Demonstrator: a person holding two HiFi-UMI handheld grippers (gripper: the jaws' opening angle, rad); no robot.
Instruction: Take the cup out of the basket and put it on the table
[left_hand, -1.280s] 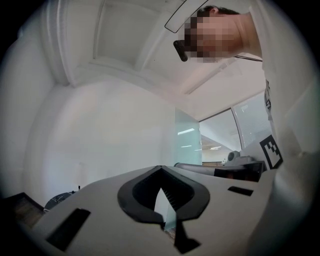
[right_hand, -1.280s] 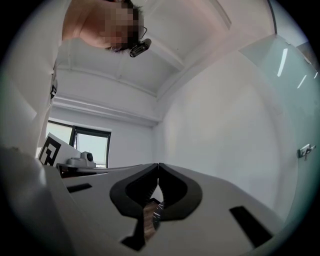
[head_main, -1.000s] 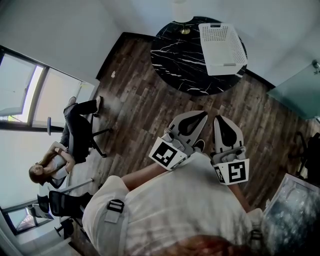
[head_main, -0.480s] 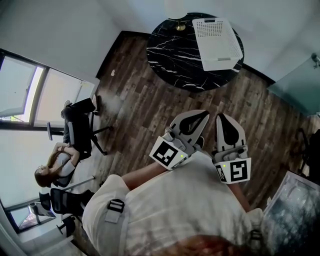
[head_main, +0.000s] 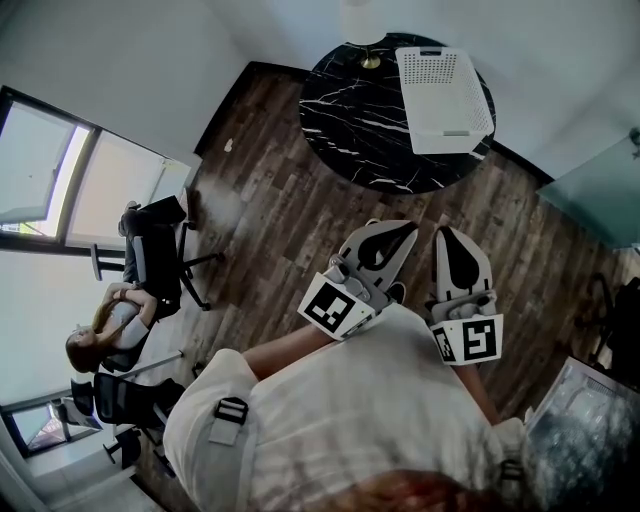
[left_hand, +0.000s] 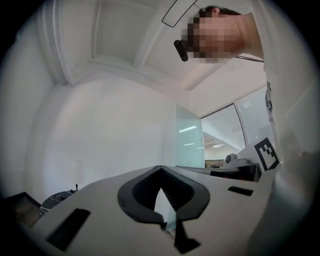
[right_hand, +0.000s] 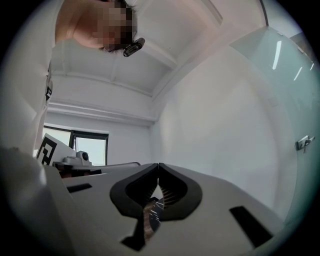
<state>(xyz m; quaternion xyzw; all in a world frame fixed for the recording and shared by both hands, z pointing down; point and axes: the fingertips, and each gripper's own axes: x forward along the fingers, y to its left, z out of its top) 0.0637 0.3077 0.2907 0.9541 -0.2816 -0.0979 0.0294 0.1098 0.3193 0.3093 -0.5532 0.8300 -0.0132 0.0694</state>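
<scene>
Basket, white with a perforated face, lies on the right part of a round black marble worktop at the far end of the room. The cup cannot be made out in any view, so whether it sits inside the basket cannot be told. A small brass-coloured thing stands at the far edge of the worktop, just left of the basket. Both tools are held close to the person's chest over the wooden floor, well apart from the worktop and side by side. The left tool has its jaws closed tip to tip with nothing between them, which its own view confirms: only wall and a glass panel show through the small gap below the tips. The right tool is likewise closed and empty, its tips meeting in its own view against a white wall. Each carries a marker cube, left and right. At the left of the room another person sits on an office chair beside a window.
</scene>
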